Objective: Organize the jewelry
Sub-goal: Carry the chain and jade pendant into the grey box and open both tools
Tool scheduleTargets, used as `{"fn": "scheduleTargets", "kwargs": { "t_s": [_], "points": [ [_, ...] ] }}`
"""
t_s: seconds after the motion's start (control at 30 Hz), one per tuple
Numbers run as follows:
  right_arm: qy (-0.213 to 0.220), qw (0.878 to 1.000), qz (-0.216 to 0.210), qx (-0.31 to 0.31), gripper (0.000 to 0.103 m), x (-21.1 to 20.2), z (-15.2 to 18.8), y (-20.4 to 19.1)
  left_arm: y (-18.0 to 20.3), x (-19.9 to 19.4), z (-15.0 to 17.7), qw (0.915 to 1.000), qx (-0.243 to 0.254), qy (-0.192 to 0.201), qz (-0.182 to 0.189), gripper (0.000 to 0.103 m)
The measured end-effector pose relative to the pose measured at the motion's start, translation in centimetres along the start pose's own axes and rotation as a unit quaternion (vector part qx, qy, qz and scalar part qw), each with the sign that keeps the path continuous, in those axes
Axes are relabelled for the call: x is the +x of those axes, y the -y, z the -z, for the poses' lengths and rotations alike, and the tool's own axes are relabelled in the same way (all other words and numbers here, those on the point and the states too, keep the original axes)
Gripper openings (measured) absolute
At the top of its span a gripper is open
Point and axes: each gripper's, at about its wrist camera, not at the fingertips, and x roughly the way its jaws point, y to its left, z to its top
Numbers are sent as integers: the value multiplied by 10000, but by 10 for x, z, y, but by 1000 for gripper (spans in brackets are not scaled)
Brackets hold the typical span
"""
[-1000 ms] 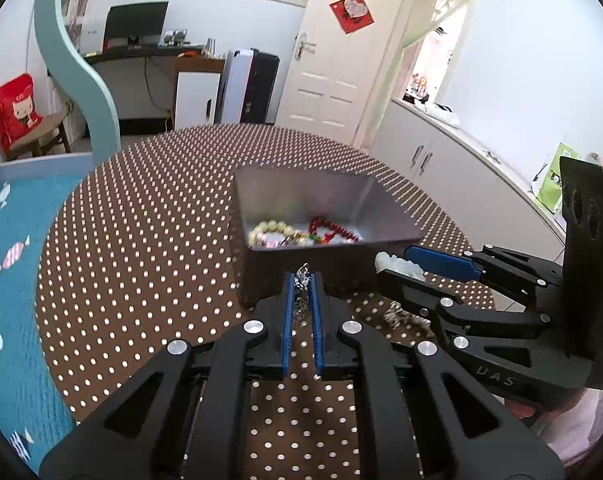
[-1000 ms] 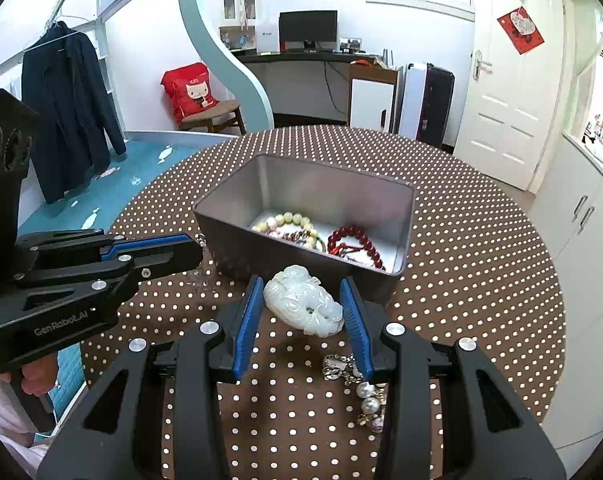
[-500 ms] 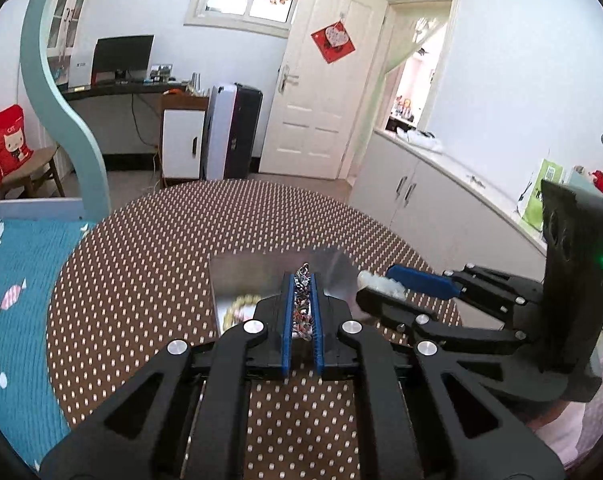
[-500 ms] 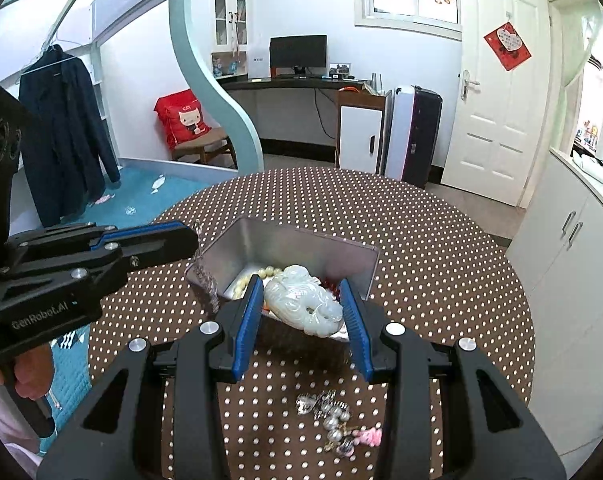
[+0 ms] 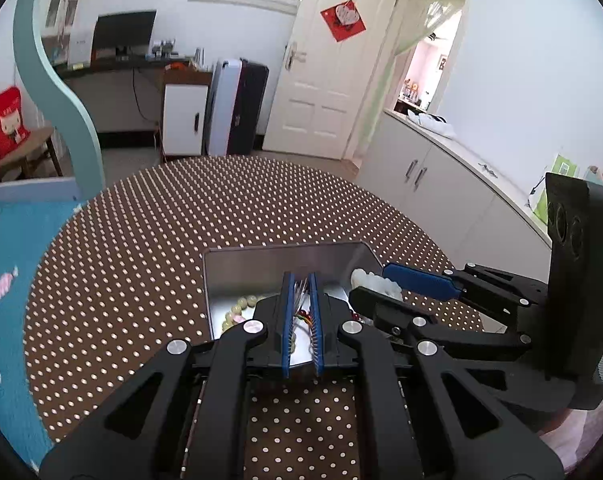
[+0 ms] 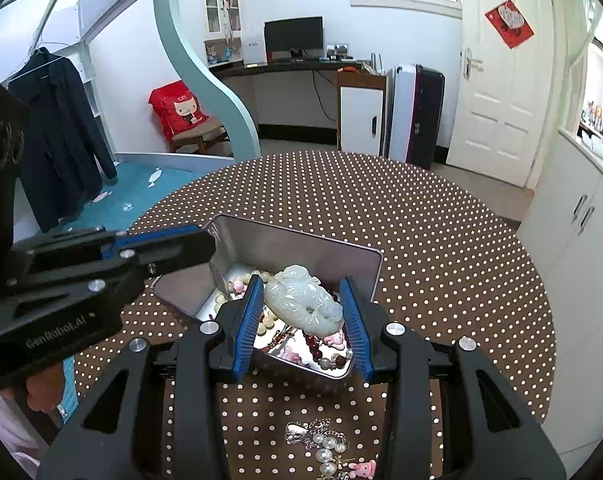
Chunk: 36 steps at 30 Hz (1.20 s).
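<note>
A grey metal tin (image 5: pixel 261 258) (image 6: pixel 301 252) sits on the round brown dotted table and holds bead bracelets (image 5: pixel 237 312) (image 6: pixel 321 350). My left gripper (image 5: pixel 300 280) is shut on a thin silver chain (image 5: pixel 300 292) and hangs over the tin; it shows at the left of the right wrist view (image 6: pixel 173 246). My right gripper (image 6: pixel 301 292) is shut on a pale jade pendant (image 6: pixel 301 300) above the tin's near side; the pendant also shows in the left wrist view (image 5: pixel 375 282).
A pearl and silver chain piece with a pink charm (image 6: pixel 325 448) lies on the table (image 6: pixel 441 240) in front of the tin. White cabinets (image 5: pixel 441 184) stand to the right, a teal curved frame (image 6: pixel 205 80) to the left.
Both grippers have moved forward over the tin, each still holding its piece. The left gripper's chain and the right gripper's pendant now hang above the tin's inside.
</note>
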Motion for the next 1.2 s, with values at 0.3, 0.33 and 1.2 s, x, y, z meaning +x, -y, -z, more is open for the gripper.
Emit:
{"fn": "scheduleTargets", "kwargs": {
  "t_s": [0.3, 0.33, 1.2],
  "points": [
    [-140, 9999, -73, -13, 38, 10, -2, -4, -14, 12, 6, 9998, -46, -176, -52, 9],
    [-170, 9998, -87, -11, 38, 12, -2, -5, -15, 13, 7, 9998, -55, -197, -58, 9],
    [-240, 9997, 66, 46, 39, 6, 4, -6, -7, 6, 25, 9996, -12, -270, -32, 17]
  ]
}}
